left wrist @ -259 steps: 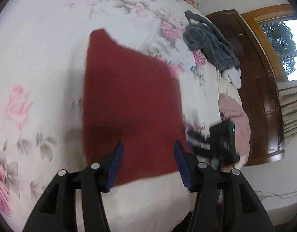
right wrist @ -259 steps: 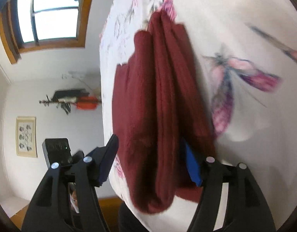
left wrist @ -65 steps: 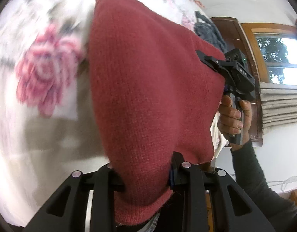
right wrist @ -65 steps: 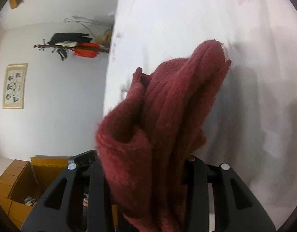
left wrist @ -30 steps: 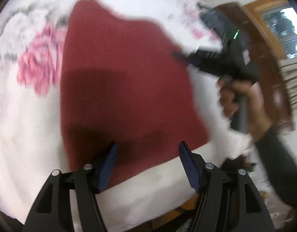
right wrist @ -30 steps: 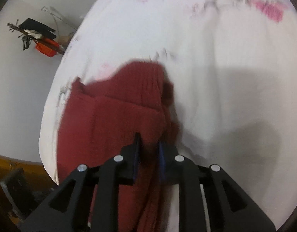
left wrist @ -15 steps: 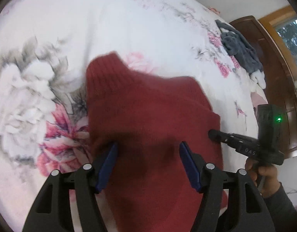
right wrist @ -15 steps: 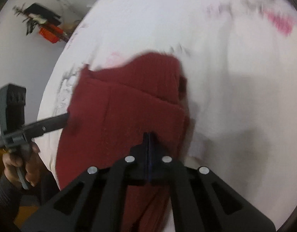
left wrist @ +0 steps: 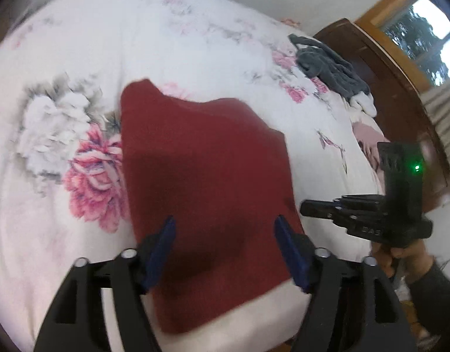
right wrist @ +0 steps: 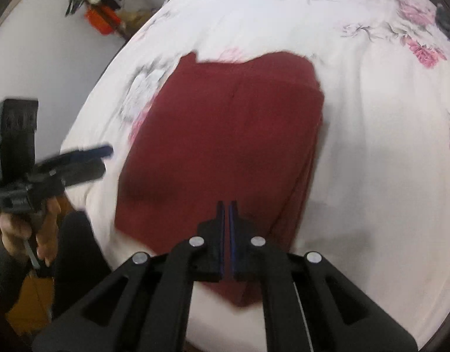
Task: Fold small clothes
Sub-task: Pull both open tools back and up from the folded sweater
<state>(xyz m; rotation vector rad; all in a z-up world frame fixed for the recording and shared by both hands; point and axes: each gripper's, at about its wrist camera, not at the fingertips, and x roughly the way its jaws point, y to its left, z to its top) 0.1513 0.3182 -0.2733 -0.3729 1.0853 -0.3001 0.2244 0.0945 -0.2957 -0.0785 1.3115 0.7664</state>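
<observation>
**Red knit folded on the floral bed**

The bed [left wrist: 78,58] carries your folded red knit garment [left wrist: 207,176] at its near edge. Your left hand-held gripper [left wrist: 225,234] hovers over it, released and empty. Your right hand-held gripper [right wrist: 226,205] is clenched on nothing above the garment's near part.
</observation>
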